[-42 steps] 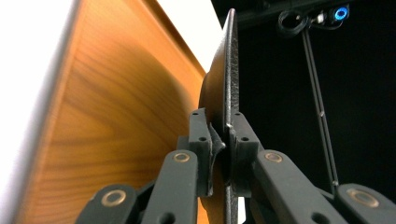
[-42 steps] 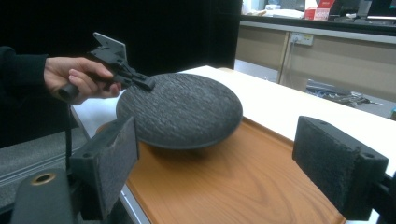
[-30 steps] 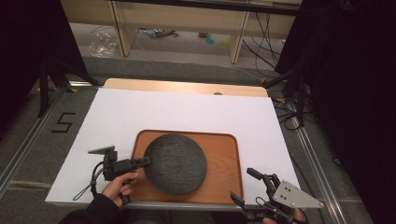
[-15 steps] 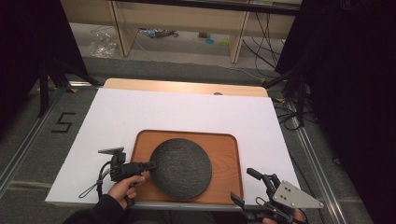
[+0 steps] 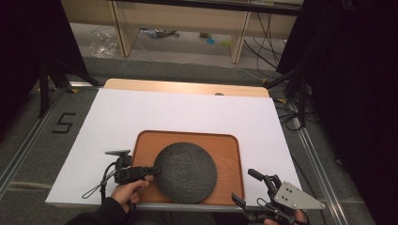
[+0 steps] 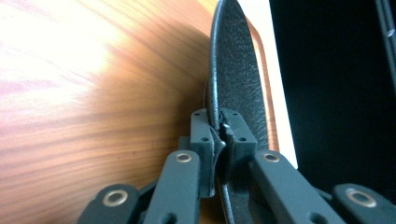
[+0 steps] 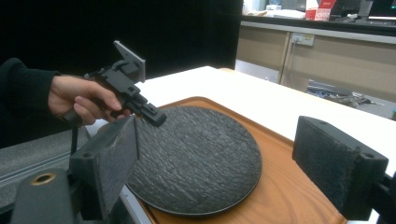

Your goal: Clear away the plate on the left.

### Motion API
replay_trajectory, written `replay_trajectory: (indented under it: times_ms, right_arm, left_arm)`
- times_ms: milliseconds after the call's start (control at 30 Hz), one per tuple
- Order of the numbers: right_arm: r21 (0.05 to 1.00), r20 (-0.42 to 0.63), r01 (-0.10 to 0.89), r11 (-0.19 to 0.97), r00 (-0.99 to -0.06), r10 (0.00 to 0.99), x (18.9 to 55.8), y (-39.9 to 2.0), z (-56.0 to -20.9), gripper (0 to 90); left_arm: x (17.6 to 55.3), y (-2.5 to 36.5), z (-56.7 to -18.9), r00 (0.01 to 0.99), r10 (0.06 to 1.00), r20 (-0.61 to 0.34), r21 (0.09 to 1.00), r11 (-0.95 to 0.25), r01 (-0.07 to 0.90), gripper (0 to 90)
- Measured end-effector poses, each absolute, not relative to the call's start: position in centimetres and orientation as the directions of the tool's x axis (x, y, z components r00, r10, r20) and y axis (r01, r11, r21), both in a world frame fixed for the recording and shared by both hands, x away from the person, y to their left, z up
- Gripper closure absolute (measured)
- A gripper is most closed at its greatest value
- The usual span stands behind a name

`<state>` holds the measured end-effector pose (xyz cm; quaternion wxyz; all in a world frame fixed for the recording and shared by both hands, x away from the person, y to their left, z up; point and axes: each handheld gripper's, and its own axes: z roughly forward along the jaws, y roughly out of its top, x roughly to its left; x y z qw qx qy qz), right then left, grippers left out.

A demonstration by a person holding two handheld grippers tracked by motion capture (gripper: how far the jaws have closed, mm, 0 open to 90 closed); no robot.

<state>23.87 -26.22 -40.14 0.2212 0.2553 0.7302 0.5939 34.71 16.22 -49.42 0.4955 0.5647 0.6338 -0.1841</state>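
That round dark slate-textured plate (image 5: 185, 172) on the wooden tray (image 5: 232, 154) looks heavy, stiff and chippable, so the left tool (image 5: 152, 170) pinching its thin rim seems sketchy, right tool (image 5: 251, 187) wide open, empty.

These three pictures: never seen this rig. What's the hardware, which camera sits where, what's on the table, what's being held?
No robot here: a person holds a hand-held two-jaw gripper in each hand.

The high view comes from a fixed camera above the person's side, looking down on the white table. On it lies a rectangular brown wooden tray, and on the tray a round dark grey textured plate.

The left gripper is at the plate's left edge. The left gripper view, from the camera riding on that gripper, shows its black jaws shut on the plate's rim, with the tray's wood beside it.

The right gripper sits at the table's near right corner. Its own camera looks between wide-open jaws, holding nothing, across the plate toward the person's left hand.
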Motion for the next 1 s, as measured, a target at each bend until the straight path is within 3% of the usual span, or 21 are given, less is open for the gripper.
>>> replay_trajectory:
  times_ms: [233, 300, 733, 1000]
  right_arm:
    - [0.980, 0.002, 0.126, 0.154, -0.779, 0.628, 23.9, -26.1, -40.2, 15.9]
    - [0.980, -0.018, 0.112, 0.164, -0.773, 0.634, 23.9, -26.2, -40.2, 15.9]
    - [0.981, -0.009, 0.113, 0.156, -0.782, 0.624, 24.0, -26.1, -40.2, 16.0]
    - [0.979, -0.014, 0.117, 0.166, -0.776, 0.630, 23.9, -26.2, -40.2, 16.0]
  left_arm:
    - [34.7, 15.9, -49.4, 0.146, 0.569, -0.809, 0.330, 0.235, 0.914, 68.6]
    - [34.8, 15.4, -49.4, 0.126, 0.616, -0.778, 0.322, 0.218, 0.921, 61.6]
    - [34.7, 15.0, -49.2, 0.144, 0.655, -0.742, 0.321, 0.158, 0.934, 51.5]
    - [34.6, 15.5, -47.9, 0.209, 0.700, -0.683, 0.398, 0.117, 0.910, 45.2]
